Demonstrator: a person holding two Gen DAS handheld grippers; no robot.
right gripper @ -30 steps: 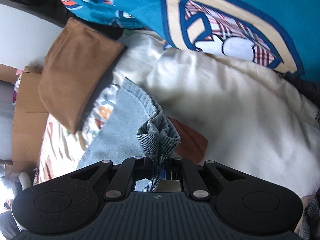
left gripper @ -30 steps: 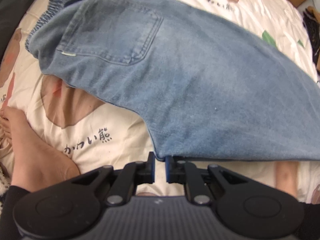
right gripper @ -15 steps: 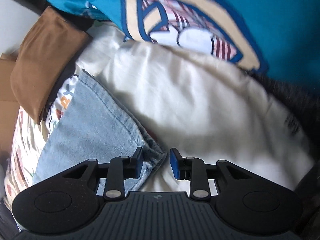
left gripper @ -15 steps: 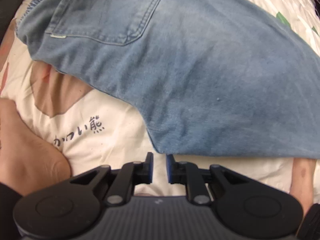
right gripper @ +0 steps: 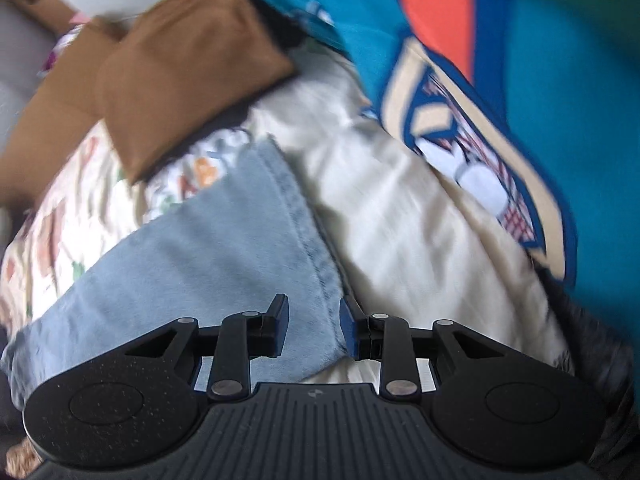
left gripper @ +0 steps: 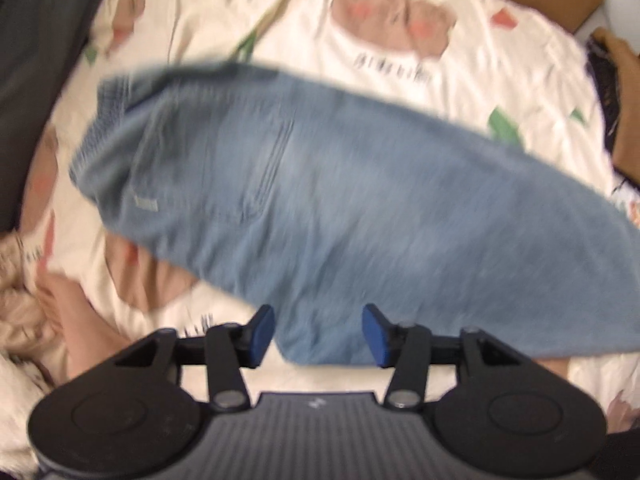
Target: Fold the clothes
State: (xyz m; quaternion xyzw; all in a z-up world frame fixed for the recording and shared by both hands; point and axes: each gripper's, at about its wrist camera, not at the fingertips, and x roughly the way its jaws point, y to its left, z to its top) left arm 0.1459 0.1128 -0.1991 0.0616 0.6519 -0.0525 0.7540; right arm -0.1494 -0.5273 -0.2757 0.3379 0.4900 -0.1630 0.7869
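Left gripper (left gripper: 318, 334): jaws opening, nothing pinched; the jeans' near edge lies below and between the pads, untouched.
Right gripper (right gripper: 313, 326): jaws parted, empty, over the stitched hem.
Jeans (left gripper: 340, 216): flat on the printed bedsheet (left gripper: 400, 32), apparently folded leg over leg, back pocket up.
Done: by the look of it, the lengthwise fold is laid and released.
Left: likely crosswise folds.
Other clothes: brown garment (right gripper: 188, 68) and teal printed garment (right gripper: 560, 92) lie beyond, seemingly unfolded.

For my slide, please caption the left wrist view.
Opening left hand-held gripper above blue jeans on a printed bedsheet.
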